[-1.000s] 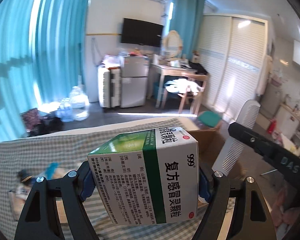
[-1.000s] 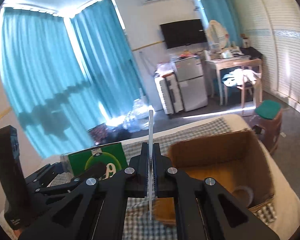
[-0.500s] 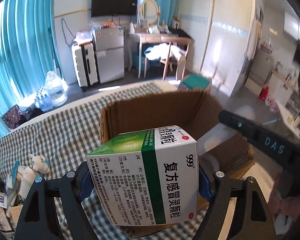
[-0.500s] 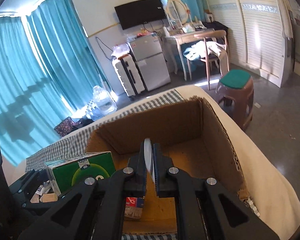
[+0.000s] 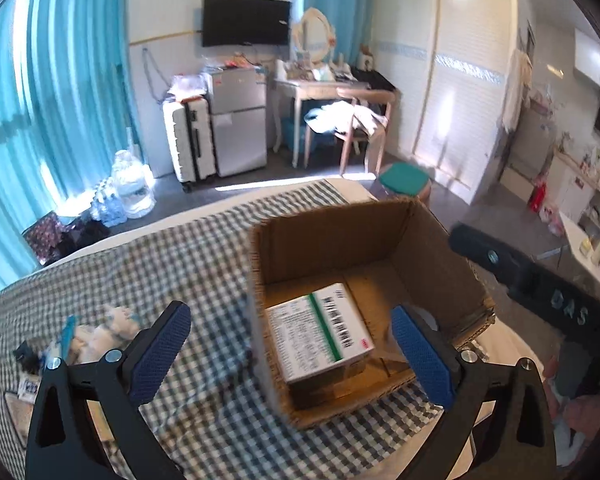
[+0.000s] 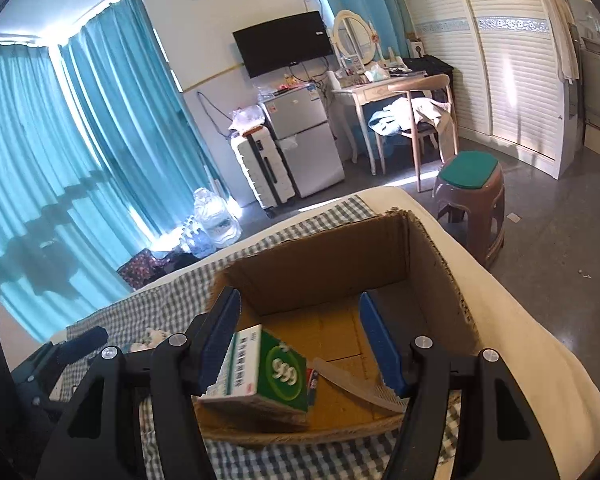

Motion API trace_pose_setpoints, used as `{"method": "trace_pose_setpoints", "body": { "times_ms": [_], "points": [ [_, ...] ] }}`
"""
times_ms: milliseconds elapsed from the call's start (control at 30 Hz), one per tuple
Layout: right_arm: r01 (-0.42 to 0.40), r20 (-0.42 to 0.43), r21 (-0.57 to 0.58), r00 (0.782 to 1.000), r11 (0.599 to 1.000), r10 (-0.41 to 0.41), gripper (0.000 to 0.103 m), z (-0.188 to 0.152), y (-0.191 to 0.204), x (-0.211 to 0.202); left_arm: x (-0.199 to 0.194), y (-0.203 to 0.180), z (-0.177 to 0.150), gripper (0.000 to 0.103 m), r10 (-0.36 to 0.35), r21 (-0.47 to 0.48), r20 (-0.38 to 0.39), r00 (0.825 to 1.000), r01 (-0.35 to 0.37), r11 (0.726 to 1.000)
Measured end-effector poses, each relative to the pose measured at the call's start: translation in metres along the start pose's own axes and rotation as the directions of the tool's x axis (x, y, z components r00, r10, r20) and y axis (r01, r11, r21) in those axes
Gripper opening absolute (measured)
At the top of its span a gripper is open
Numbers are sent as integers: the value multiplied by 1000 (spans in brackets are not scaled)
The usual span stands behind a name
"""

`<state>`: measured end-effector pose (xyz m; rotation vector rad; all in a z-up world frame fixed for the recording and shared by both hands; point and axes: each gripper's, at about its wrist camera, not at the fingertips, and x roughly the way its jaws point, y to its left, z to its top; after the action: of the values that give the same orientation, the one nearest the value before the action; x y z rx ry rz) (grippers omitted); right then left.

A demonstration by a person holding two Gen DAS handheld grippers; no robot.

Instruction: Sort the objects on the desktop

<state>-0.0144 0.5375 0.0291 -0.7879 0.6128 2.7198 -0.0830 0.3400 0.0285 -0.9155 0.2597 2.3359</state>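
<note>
An open cardboard box (image 5: 340,240) (image 6: 324,264) stands on the checked cloth. Inside it lies the green and white medicine box (image 5: 318,330) (image 6: 260,372), tilted on the box floor. A pale comb (image 6: 356,388) lies beside it in the right wrist view. My left gripper (image 5: 290,354) hovers above the near edge of the cardboard box, its jaws opening wide with nothing pressed between the blue pads. My right gripper (image 6: 300,344) hangs over the same box, jaws opening, holding nothing; the comb and medicine box lie below it.
Several small items, a plush toy among them (image 5: 100,328), lie on the checked cloth (image 5: 160,264) at the left. The bed edge (image 6: 520,320) drops to the floor at the right, near a stool (image 6: 470,192). The right gripper's body (image 5: 540,292) sits right of the box.
The left gripper let go of the medicine box, which now lies in the cardboard box. The right gripper opened and the comb dropped into the box. Both grippers moved over the box and lower.
</note>
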Motion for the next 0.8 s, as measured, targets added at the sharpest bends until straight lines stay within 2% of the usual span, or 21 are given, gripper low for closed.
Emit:
{"method": "trace_pose_setpoints", "body": {
  "times_ms": [200, 333, 467, 600, 700, 733, 800],
  "points": [
    [-84, -7, -82, 996, 993, 84, 63, -27, 52, -25, -52, 65, -23, 103, 124, -103, 24, 992, -121, 987],
    [-157, -42, -148, 987, 976, 153, 63, -50, 100, -29, -84, 118, -49, 103, 226, -174, 17, 974, -219, 960],
    [-238, -77, -208, 971, 949, 227, 63, -79, 152, -29, -113, 177, -87, 103, 349, -266, -14, 937, -340, 902],
    [-321, -145, -227, 945, 920, 294, 64, -111, 193, -19, -126, 217, -127, 103, 418, -342, -51, 907, -409, 846],
    [-400, -224, -150, 904, 904, 363, 64, -137, 210, -2, -134, 238, -159, 103, 430, -397, -57, 901, -415, 819],
    [-405, -239, -145, 900, 903, 365, 64, -144, 214, 4, -133, 243, -169, 103, 430, -413, -65, 900, -417, 810],
    [-385, -268, -183, 905, 904, 331, 64, -161, 224, 16, -128, 250, -187, 103, 425, -432, -88, 901, -418, 799]
  ]
}}
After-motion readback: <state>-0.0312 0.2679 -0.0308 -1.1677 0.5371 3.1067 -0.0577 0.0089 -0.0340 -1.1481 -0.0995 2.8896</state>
